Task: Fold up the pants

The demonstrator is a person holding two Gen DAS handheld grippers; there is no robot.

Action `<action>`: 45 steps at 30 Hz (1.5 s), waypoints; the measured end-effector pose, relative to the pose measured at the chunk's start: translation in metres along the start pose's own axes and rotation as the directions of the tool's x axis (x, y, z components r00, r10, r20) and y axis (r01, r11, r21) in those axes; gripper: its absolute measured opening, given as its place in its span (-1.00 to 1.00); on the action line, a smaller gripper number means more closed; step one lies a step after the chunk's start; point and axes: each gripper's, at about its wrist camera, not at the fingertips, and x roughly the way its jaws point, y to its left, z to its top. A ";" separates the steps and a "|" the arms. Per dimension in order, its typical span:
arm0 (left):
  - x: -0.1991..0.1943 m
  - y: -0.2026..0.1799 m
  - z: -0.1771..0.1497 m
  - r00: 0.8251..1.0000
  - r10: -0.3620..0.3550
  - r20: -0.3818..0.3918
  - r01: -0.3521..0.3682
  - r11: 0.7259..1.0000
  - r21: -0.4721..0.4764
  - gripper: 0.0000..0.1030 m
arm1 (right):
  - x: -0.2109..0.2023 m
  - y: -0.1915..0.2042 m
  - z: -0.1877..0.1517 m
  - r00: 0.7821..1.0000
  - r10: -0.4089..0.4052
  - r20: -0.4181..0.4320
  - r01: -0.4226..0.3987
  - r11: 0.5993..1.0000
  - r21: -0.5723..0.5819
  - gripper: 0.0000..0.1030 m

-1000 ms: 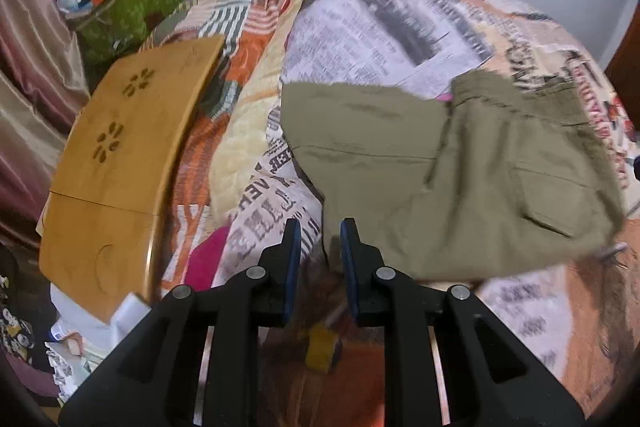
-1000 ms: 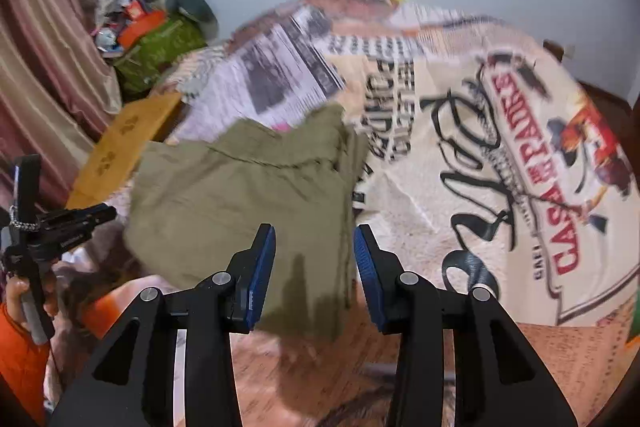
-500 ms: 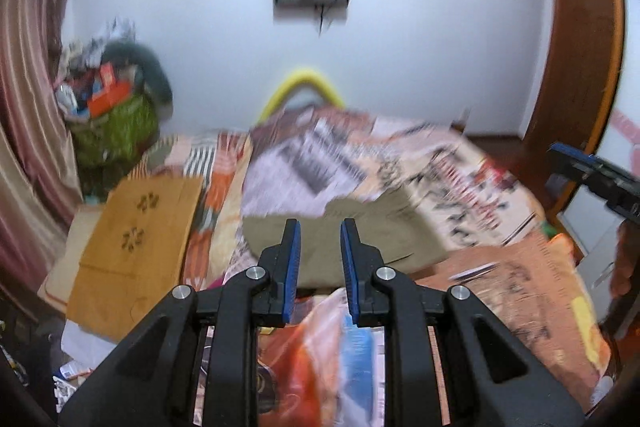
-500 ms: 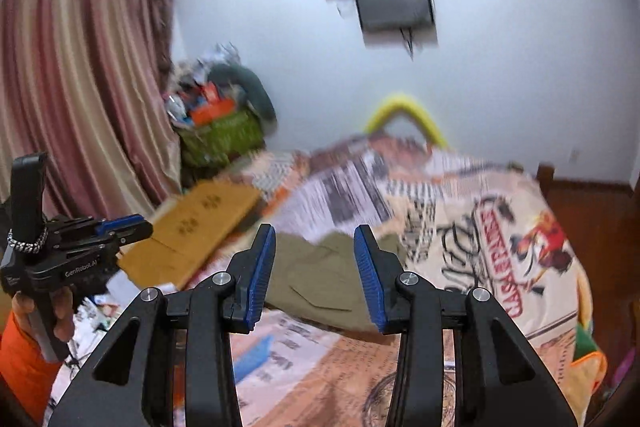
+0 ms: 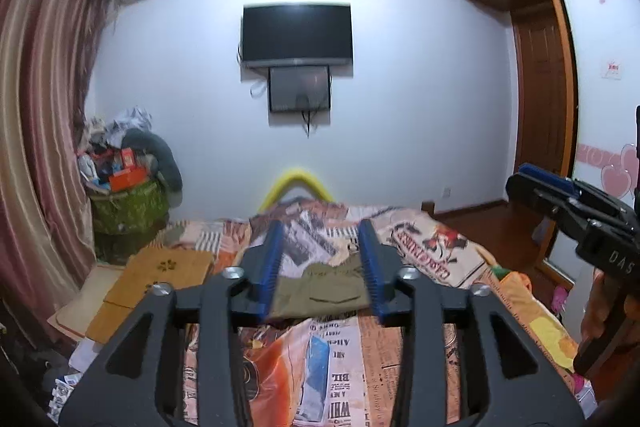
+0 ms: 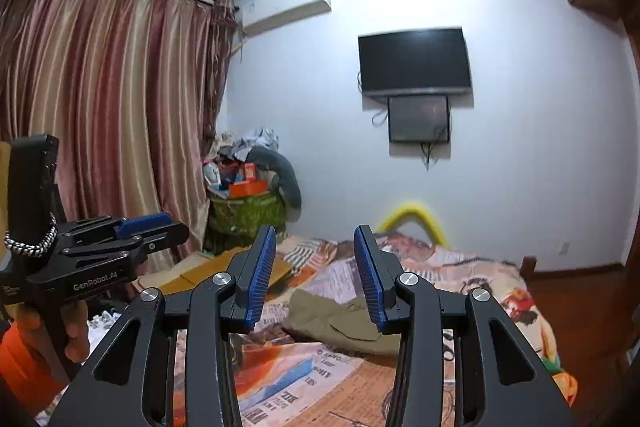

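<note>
Olive-green pants (image 5: 320, 291) are lying folded into a compact flat rectangle on the printed bedspread (image 5: 424, 251), mid-bed; a flapped pocket is facing up, edges slightly rumpled, nothing touching or resting on them

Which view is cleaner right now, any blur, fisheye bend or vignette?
Left wrist: TV edges smeared, curtain bowed, dark corners; folded pants readable between the open left tool. Right wrist: slightly sharper, TV tilted by distortion, right tool crisp, dim bluish light.
</note>
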 end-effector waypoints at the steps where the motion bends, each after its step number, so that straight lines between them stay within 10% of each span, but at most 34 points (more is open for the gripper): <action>1: -0.007 -0.001 -0.001 1.000 0.003 0.016 -0.003 1.000 -0.001 0.00 | -0.007 0.004 -0.001 1.000 -0.008 0.016 0.008 1.000 0.004 -0.28; 5: -0.030 -0.008 -0.004 0.998 0.007 0.055 -0.008 1.000 0.004 0.20 | -0.016 0.004 -0.005 1.000 -0.021 0.022 0.020 1.000 0.022 -0.22; 9: -0.046 -0.011 -0.006 0.996 0.007 0.091 -0.006 1.000 -0.013 0.66 | -0.027 0.008 -0.004 0.996 -0.075 0.046 0.075 0.997 0.013 0.58; 17: -0.061 -0.021 -0.012 0.992 0.028 0.124 -0.028 1.000 0.000 0.99 | -0.035 0.015 -0.001 0.990 -0.122 0.071 0.123 0.992 -0.017 0.97; 45: -0.057 -0.016 -0.022 0.994 0.036 0.099 -0.032 0.999 -0.040 0.99 | -0.047 0.019 -0.016 0.990 -0.132 0.039 0.132 0.991 0.003 0.99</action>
